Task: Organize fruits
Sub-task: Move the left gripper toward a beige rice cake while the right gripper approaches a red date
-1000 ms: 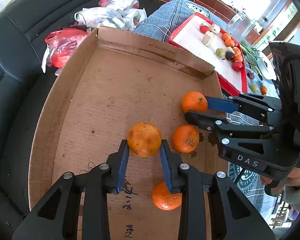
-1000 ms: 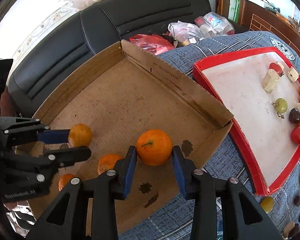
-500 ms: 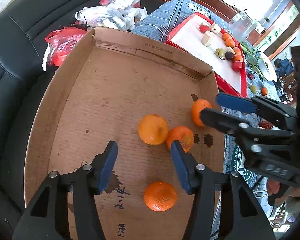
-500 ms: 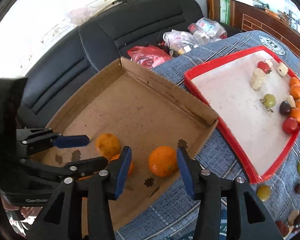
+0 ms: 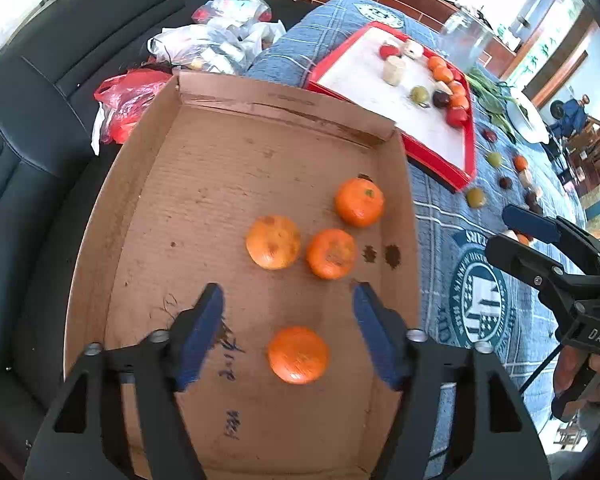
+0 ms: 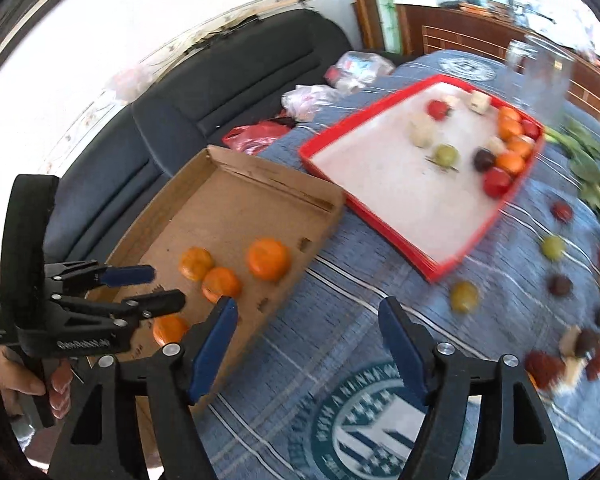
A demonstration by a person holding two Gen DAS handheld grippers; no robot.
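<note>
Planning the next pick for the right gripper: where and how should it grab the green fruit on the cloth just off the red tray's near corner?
Take the green fruit across its widest middle, coming from above. It is round and sits alone on the blue cloth, clear of the red tray, so any jaw angle likely fits. The right gripper is open and empty.

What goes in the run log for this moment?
left gripper: open, empty | right gripper: open, empty | cardboard box: four oranges | loose fruit: tablecloth

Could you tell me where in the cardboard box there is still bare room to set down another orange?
The brown cardboard box is bare across its far half, between the back wall and the round orange fruits, and along its left wall. Its right side is crowded: three oranges cluster there, a fourth lies nearer.
</note>
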